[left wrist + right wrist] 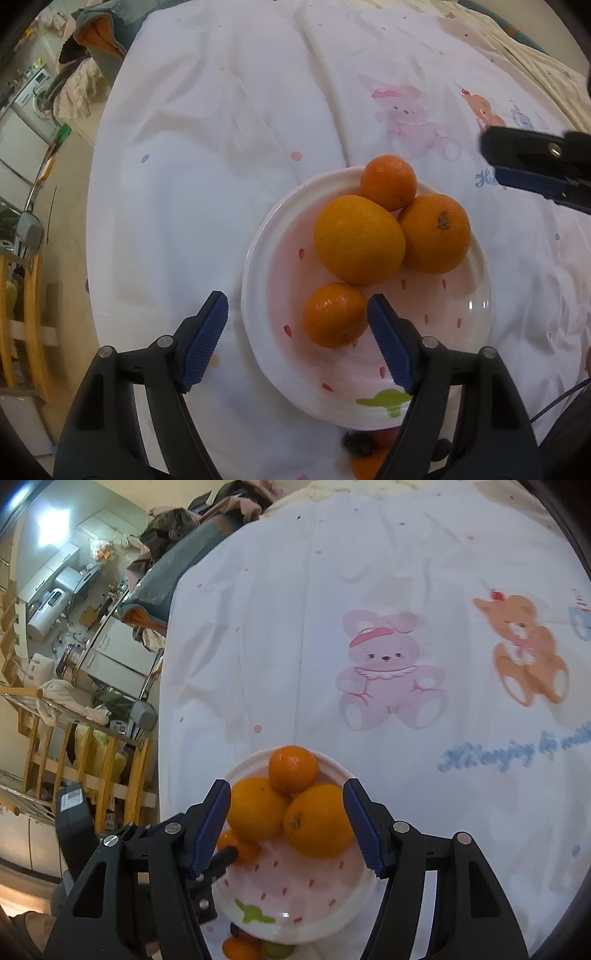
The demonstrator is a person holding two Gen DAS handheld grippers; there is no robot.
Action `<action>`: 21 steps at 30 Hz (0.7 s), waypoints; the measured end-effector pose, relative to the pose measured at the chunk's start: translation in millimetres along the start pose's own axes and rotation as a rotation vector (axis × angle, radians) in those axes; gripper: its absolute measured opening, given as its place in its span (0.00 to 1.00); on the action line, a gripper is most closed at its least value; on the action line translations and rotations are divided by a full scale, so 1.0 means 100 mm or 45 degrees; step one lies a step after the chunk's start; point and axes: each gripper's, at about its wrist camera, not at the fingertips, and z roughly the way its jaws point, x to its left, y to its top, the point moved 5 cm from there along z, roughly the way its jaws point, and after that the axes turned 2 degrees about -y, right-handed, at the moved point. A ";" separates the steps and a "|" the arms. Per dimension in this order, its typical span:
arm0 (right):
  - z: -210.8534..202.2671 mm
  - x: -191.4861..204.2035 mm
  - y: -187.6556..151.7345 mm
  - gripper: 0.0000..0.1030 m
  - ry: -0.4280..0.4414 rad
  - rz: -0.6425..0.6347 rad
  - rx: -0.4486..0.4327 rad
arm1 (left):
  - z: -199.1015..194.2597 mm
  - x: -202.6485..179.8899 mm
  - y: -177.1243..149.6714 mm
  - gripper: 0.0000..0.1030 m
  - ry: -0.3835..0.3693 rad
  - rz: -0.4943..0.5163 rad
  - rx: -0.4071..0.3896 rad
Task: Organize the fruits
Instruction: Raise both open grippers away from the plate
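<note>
A white plate with a strawberry pattern (424, 354) (295, 915) sits on the white cartoon tablecloth. It holds several orange fruits: a large yellow-orange one (358, 240) (256, 808), a big orange with a stem scar (436, 232) (317, 821), a small one at the far rim (388, 181) (293, 769) and a small near one (334, 314) (236, 847). My left gripper (297, 325) is open, just above the plate's near-left rim beside the small near fruit. My right gripper (286, 816) is open and empty above the plate; it also shows in the left wrist view (532, 166).
More fruit lies off the plate at its near edge: an orange piece (240, 949), a green one (277, 949) and a dark one (358, 443). The table's left edge drops to a cluttered room with a wooden rack (92, 760).
</note>
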 end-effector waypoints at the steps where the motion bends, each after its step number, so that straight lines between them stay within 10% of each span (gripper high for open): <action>1: -0.05 0.00 -0.03 0.64 -0.001 0.005 -0.006 | -0.04 0.00 -0.02 0.73 -0.003 0.001 -0.007; 21: -0.96 0.05 -0.88 0.66 -0.104 0.013 -0.156 | -0.86 0.08 -0.21 0.73 -0.034 0.007 -0.236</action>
